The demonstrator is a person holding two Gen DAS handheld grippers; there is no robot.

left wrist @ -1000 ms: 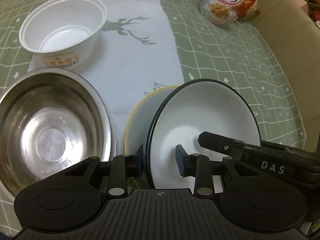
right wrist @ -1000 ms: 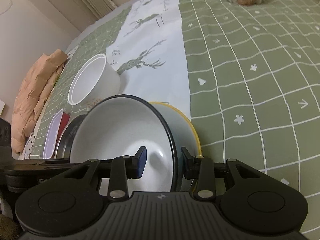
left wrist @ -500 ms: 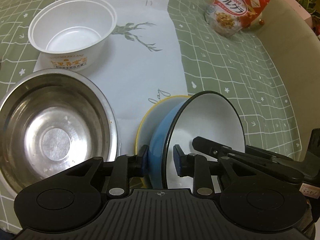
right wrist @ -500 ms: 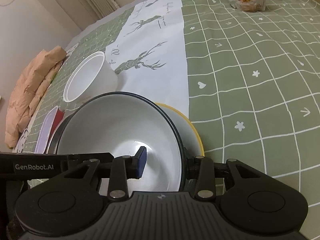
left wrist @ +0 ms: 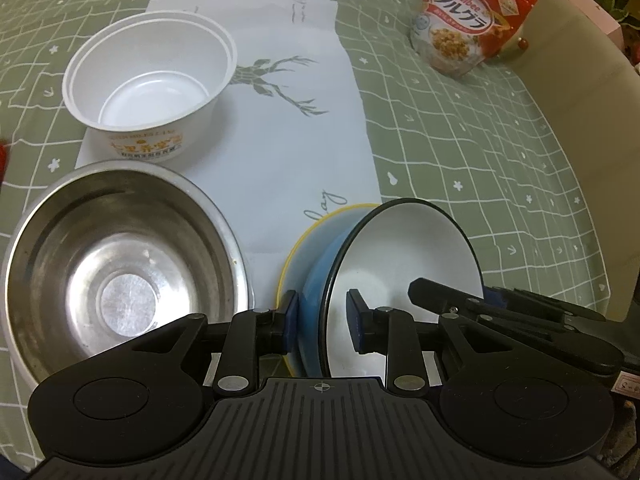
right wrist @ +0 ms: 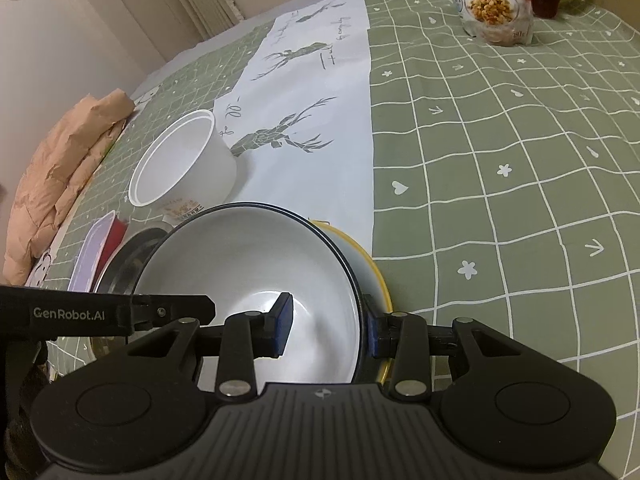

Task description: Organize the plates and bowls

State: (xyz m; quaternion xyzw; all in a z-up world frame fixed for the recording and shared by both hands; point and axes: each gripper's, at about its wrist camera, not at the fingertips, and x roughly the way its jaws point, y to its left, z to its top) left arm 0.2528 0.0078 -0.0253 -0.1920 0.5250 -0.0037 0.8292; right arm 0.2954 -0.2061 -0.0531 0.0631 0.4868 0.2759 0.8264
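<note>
Blue enamel bowl with white inside (left wrist: 404,264) tilts in yellow-rimmed bowl (left wrist: 316,236); left gripper (left wrist: 322,322) and right gripper (right wrist: 326,326) jaws both pinch its rim.

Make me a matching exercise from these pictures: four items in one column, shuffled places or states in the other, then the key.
1. blue bowl
2. steel bowl
3. white tub
4. cereal bag

A. far right on the green cloth
B. empty, upright at near left
C. tilted, rim between the left gripper fingers
D. on the deer runner

Pairs: 1-C, 2-B, 3-D, 4-A
</note>
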